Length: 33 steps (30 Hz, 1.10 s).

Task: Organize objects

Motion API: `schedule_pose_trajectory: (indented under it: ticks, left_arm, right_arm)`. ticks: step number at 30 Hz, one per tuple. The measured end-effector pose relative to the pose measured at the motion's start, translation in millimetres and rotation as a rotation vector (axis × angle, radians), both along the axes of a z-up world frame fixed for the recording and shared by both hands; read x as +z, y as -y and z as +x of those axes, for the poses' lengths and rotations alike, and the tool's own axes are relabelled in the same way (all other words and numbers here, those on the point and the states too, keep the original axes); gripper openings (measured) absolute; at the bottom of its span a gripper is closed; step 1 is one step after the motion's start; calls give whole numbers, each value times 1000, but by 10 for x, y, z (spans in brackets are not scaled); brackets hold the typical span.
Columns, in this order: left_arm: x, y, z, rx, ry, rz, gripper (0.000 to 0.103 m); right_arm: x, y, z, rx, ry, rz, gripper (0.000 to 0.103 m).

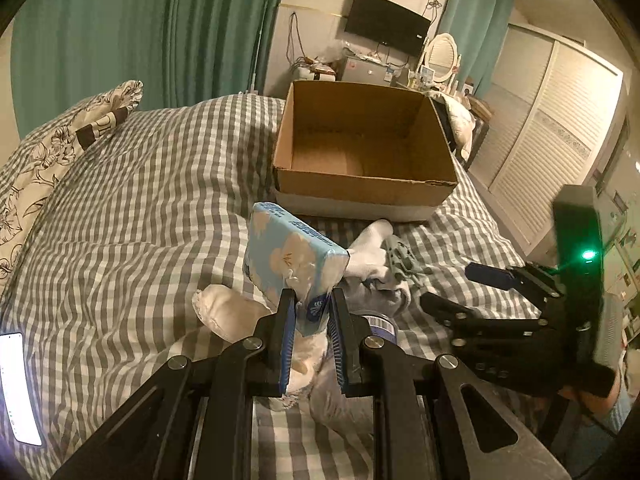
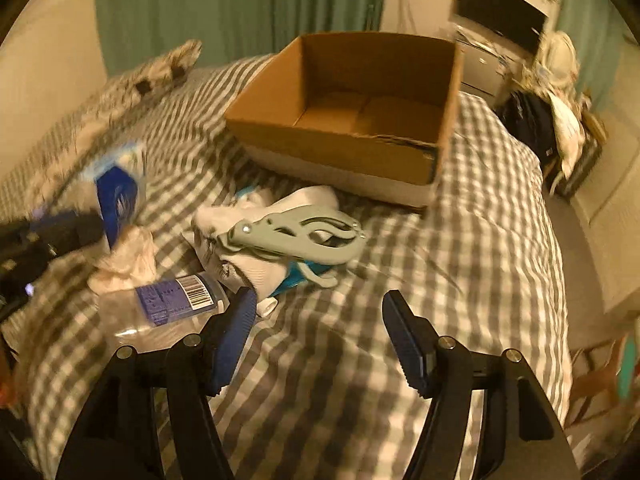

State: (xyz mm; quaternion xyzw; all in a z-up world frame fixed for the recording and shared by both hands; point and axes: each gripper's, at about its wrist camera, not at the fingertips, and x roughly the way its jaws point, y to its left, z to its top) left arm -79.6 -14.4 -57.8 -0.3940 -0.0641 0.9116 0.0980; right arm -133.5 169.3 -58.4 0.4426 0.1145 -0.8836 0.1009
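Left gripper (image 1: 312, 312) clamped on one end of a blue tissue pack (image 1: 292, 256) (flower print), lifted above the checked bed (image 1: 140, 184). Right gripper (image 2: 318, 340) open wide, holding nothing. At its 12 o'clock a grey-green clip (image 2: 296, 236) on white socks (image 2: 248, 248); at 10 o'clock a plastic bottle (image 2: 168, 312). Empty cardboard box (image 2: 352, 156) behind, at 12 o'clock.

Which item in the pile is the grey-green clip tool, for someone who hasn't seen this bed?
Start at the open cardboard box on the checked bedspread. Just in front of it lies a heap of white socks. On top rests the grey-green clip tool, the only hard plastic piece there, with looped handles and a metal rivet.
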Motion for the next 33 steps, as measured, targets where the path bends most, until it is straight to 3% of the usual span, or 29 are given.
schedule_pose_trajectory:
  ticks: [7,16,18,23,28,30,33]
  left_arm:
    - [-84,61,-158,11,22,12,17]
    - [-147,40,-283,3,46,20,17]
    - [-155,41,-286,2,51,16,17]
    - [-112,71,-250,8,49,5,17]
    - [59,67,-208,8,20,5,17]
    - [175,54,-202,3,-1,10,9]
    - [381,16,-236,-7,-41,9,9]
  right_arm:
    - [-179,128,-331,18,9,128,61]
    - [-298,362,-591,77,4,231,31]
    - [-292,400,-631,81,-14,245,29]
    - [-126,365,-538,84,-68,200,12]
    - [171,255,-364,83,-106,113,12]
    - [332,210,-303,84,-122,69,12]
    - [608,150,-234,83,-164,14,12]
